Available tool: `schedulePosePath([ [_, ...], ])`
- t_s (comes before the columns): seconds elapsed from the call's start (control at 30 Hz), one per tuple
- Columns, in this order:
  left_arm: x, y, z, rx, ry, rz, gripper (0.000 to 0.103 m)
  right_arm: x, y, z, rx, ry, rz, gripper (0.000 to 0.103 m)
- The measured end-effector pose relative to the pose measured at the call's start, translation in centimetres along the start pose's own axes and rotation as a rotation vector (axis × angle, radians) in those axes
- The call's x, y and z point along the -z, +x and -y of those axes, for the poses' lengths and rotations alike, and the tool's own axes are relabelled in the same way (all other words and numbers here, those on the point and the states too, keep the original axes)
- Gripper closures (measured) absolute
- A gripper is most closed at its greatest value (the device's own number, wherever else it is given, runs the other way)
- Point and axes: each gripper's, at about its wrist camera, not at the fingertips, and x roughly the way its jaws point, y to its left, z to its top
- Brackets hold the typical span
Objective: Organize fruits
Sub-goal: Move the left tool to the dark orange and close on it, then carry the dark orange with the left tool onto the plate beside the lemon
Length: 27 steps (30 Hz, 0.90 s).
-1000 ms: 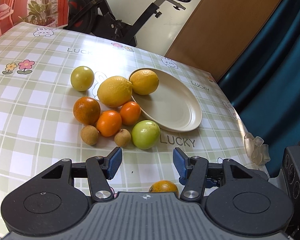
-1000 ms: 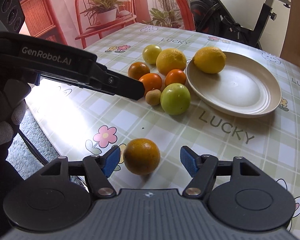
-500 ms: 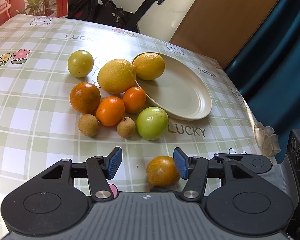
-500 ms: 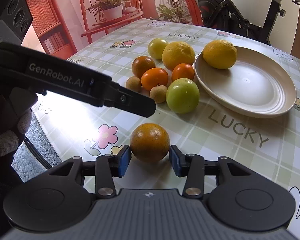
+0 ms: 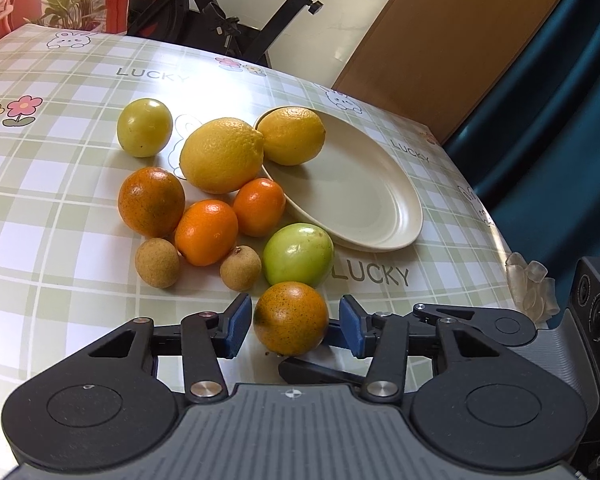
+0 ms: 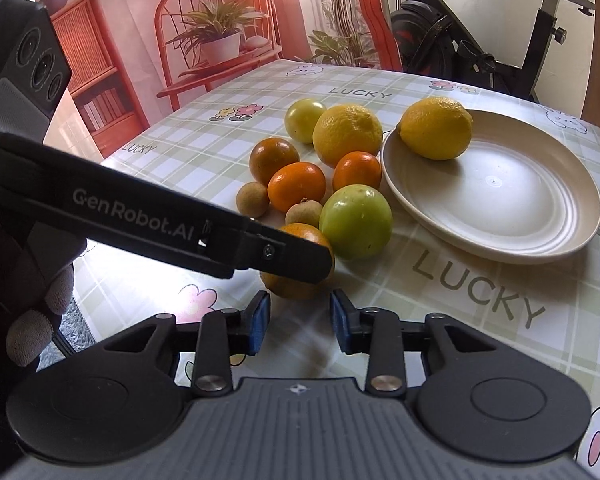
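Left claw (image 5: 294, 330) closing around speckled orange (image 5: 291, 319), right claw (image 6: 299, 322) closing, empty

The left gripper (image 5: 294, 330) points forward and downward, its jaws straddling the speckled orange (image 5: 290, 318). They have just been closing: the left blue pad sits at the orange's skin, while the right pad stands just off its other side, so the fruit is bracketed but not clamped. The right gripper (image 6: 300, 324) points down at a similar slant just short of the orange. Its jaws have also just been closing and now stand narrowly apart with nothing between them. In the right wrist view, one left-gripper finger crosses over the orange, and a gloved hand (image 6: 32, 320) grips that tool's handle, well to the orange's left.
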Motion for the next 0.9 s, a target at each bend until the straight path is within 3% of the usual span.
schedulePosePath([
  [0.2,0.1,-0.2,0.3,0.018,0.025,-0.005,0.063,-0.1,0.1,0.2,0.002,0.012,0.009,0.061],
  [0.53,0.3,-0.1,0.9,0.042,0.06,-0.029,0.064,0.3,-0.6,0.4,0.018,0.048,0.012,0.058],
  [0.9,-1.2,0.8,3.9,0.081,0.201,-0.038,0.064,0.4,-2.6,2.0,0.071,0.123,0.073,0.058],
])
